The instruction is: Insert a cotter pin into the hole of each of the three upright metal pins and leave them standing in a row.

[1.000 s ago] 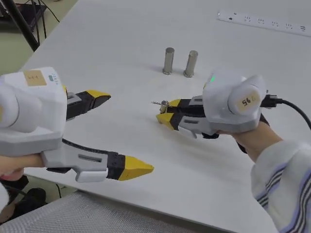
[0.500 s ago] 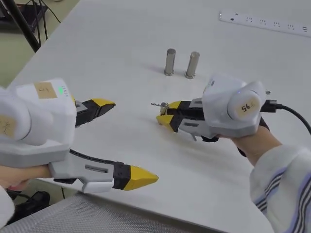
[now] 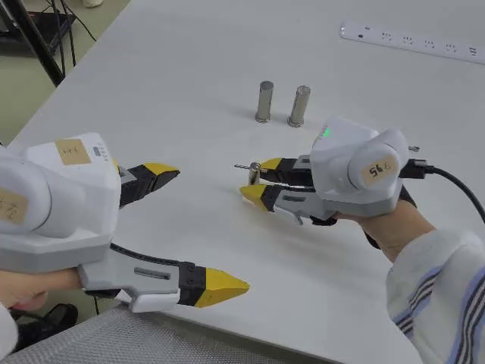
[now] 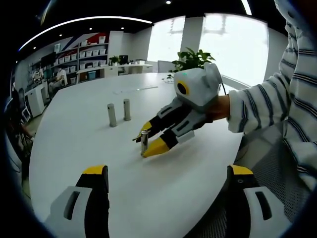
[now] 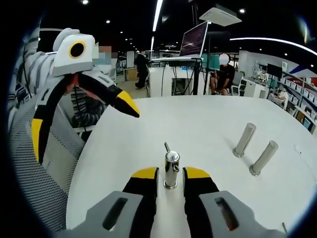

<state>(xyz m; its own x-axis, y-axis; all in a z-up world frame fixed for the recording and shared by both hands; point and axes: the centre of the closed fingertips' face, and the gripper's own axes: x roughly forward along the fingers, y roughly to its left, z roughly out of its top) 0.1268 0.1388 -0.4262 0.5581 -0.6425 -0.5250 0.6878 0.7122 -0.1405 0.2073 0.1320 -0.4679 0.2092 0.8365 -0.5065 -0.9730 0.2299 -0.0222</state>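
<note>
Left gripper (image 3: 193, 227): jaws fully apart and holding nothing, above the near left edge of the tabletop (image 3: 189, 61).

Right gripper (image 3: 259, 179): jaws set narrow, one on each side of an upright metal pin (image 3: 256, 174). The right gripper view shows a thin strip of tabletop between each jaw and the pin, so the jaws bracket it without clamping. This pin stands on its base near the centre of the tabletop. A cotter pin (image 5: 167, 147) passes through its head.

The second metal pin (image 3: 264, 101) and the third metal pin (image 3: 299, 105) stand upright, just beside each other, towards the far edge. A power strip (image 3: 409, 42) lies along the far right edge.
</note>
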